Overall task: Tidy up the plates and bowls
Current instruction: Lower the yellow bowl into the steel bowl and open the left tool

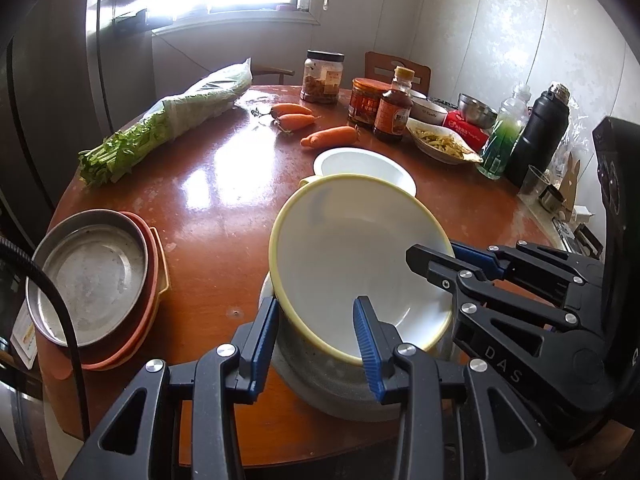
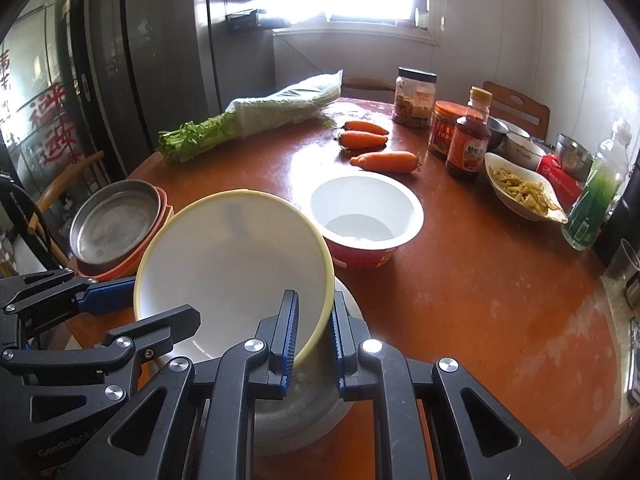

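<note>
A yellow-rimmed bowl sits tilted on a grey-white dish at the near edge of a round wooden table, its near rim pinched between the narrowed fingers of the right gripper. The left gripper straddles the bowl's opposite rim with its fingers spread wide; one pad appears inside the bowl, the other outside, and whether either touches cannot be told.

The bowl is held at one point only and leans steeply; it could pivot in that grip, slide off the dish beneath, or drag the dish toward the table edge just below it.

A red-sided cup bowl stands just behind, close enough to be clipped by a forward swing. A steel pan stacked on orange plates fills the left margin. Carrots, bagged greens, jars and bottles crowd the far side. Open tabletop lies to the right and in the centre.
</note>
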A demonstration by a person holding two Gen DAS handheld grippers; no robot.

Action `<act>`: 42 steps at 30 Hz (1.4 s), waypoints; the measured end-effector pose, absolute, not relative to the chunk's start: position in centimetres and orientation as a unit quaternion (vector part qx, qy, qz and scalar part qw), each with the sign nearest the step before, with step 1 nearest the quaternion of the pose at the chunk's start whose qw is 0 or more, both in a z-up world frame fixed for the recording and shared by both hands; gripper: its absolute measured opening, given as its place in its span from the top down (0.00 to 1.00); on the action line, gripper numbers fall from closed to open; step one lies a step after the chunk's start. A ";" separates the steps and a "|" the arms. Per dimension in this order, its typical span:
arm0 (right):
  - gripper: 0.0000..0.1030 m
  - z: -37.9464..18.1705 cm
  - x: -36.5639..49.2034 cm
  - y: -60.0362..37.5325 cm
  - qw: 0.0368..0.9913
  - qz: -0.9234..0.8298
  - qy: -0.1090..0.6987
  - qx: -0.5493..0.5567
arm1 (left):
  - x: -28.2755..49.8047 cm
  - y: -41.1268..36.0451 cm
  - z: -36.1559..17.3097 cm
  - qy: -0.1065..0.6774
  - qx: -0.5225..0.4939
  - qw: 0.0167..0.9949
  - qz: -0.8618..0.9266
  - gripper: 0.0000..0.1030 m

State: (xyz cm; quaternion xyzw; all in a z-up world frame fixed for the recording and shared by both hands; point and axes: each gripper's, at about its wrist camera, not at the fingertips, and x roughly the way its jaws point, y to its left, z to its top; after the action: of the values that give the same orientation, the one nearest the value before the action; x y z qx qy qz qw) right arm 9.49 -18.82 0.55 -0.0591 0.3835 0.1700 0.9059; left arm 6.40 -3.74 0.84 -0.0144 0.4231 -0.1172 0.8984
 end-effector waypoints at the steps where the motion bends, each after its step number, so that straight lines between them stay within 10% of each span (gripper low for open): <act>1: 0.85 0.4 9.5 -18.9 0.905 0.170 0.385 -0.058 | 6.4 -3.8 0.7 0.424 -0.012 0.898 -0.117 0.62; 42: 0.81 -2.1 9.4 -19.1 0.892 0.179 0.409 -0.067 | 6.2 -4.1 -0.2 0.426 0.002 0.898 -0.113 0.62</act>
State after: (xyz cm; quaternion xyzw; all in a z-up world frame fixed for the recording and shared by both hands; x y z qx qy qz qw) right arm 9.44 -19.07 -2.15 -0.0668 0.4093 0.1790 0.8922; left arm 6.24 -4.07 -0.18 0.0022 0.4256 -0.1128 0.8978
